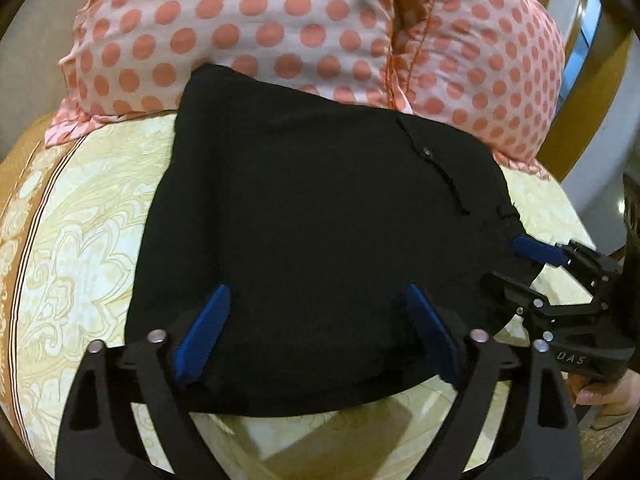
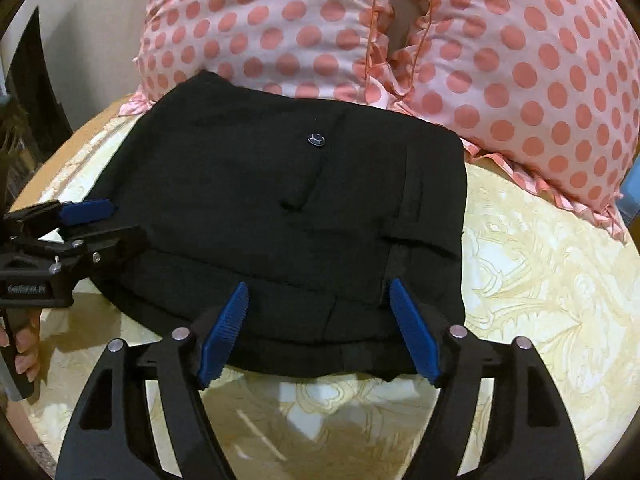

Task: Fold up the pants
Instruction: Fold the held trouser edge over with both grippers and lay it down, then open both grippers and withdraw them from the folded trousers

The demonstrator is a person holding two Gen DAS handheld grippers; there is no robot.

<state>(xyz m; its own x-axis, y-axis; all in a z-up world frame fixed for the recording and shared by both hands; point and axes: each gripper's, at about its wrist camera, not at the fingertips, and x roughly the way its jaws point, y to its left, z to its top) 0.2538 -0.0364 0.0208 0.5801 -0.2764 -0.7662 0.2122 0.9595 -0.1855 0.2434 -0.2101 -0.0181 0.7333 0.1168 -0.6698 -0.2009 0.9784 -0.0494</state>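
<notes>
The black pants [image 1: 320,200] lie folded into a compact stack on the bed, a small button [image 2: 316,139] showing on top. My left gripper [image 1: 316,288] stands open over the stack's near edge, its blue pads wide apart and pressing on nothing. In the right wrist view the left gripper [image 2: 116,222] is at the stack's left side. My right gripper [image 2: 318,284] is also open, over the near edge of the pants [image 2: 280,200]. From the left wrist view the right gripper [image 1: 516,264] sits at the stack's right corner, its blue pad by the cloth.
Two pink polka-dot pillows [image 2: 280,20] [image 2: 520,60] lean right behind the pants. The bed has a cream floral sheet [image 1: 80,220] with room to both sides of the stack. A wooden frame [image 1: 580,100] stands at the far right. A hand [image 1: 600,396] holds the right gripper's handle.
</notes>
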